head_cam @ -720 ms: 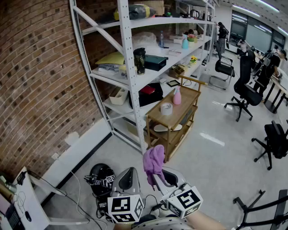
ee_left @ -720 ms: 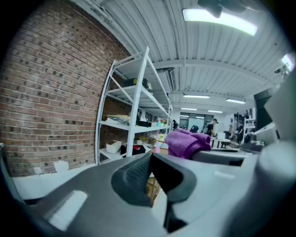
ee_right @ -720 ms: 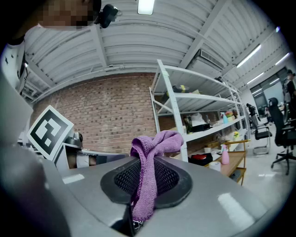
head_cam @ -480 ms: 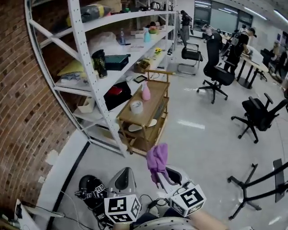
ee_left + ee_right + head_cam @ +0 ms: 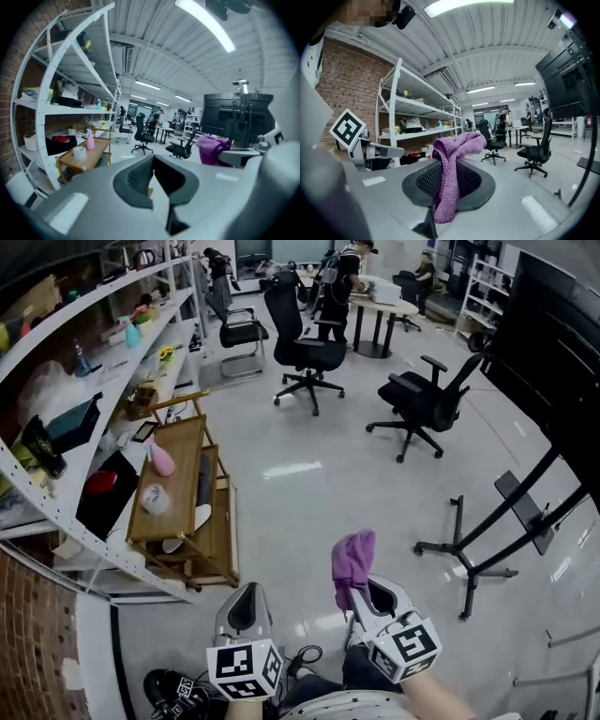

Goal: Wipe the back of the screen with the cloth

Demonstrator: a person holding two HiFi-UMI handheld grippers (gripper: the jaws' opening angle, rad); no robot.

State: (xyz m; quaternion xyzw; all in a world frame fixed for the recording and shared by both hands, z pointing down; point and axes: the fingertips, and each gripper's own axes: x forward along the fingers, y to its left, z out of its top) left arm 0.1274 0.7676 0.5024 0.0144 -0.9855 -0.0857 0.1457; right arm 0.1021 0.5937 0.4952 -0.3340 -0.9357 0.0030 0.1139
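Cloth: plain purple. Right tongs and left tongs: pale grey shells with black ribbed pads. Marker cube on each: white with black squares. Floor: glossy light grey. Shelving: white. Wall: red-brown brick. Cart: tan wood. Bottle: pink. Office chairs: black. Screen: black.

Holds both grippers low in front of the body, side by side and a little apart, jaws pointing forward. Has the left gripper with jaws closed together at the tips and nothing between them. Clamps a purple cloth in the right gripper, the cloth standing up above the jaws, with the bare right forearm behind the marker cube.
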